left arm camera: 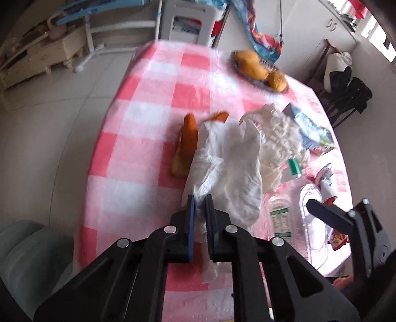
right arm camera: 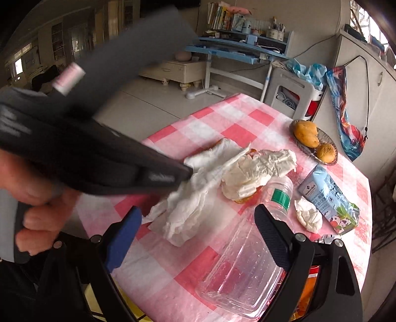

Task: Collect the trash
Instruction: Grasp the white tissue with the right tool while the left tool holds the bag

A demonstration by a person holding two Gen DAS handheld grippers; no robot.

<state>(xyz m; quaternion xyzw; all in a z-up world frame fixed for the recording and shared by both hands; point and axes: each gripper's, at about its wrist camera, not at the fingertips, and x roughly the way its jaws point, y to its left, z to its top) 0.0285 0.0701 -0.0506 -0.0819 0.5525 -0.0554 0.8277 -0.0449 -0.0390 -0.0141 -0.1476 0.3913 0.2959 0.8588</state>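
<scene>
From the left wrist, the left gripper (left arm camera: pixel 200 205) has its jaws pinched on a crumpled white tissue (left arm camera: pixel 227 168), mid-desk beside an orange peel (left arm camera: pixel 186 141). So the pick-up is under way; next, I'd judge, comes a lift clear.

From the right wrist, the right gripper (right arm camera: pixel 198 237) hangs with jaws wide over a clear plastic bottle (right arm camera: pixel 250 250) near the desk's near edge, probably the next grab.

A glass dish (right arm camera: pixel 330 138) holding mangoes (right arm camera: pixel 305 132) is sitting near the far edge of the pink-checked worktop (left arm camera: pixel 158 81). A blue desk (right arm camera: pixel 237 53) carrying books (right arm camera: pixel 220 14) is standing beyond, beside a white stool (right arm camera: pixel 290 89).
</scene>
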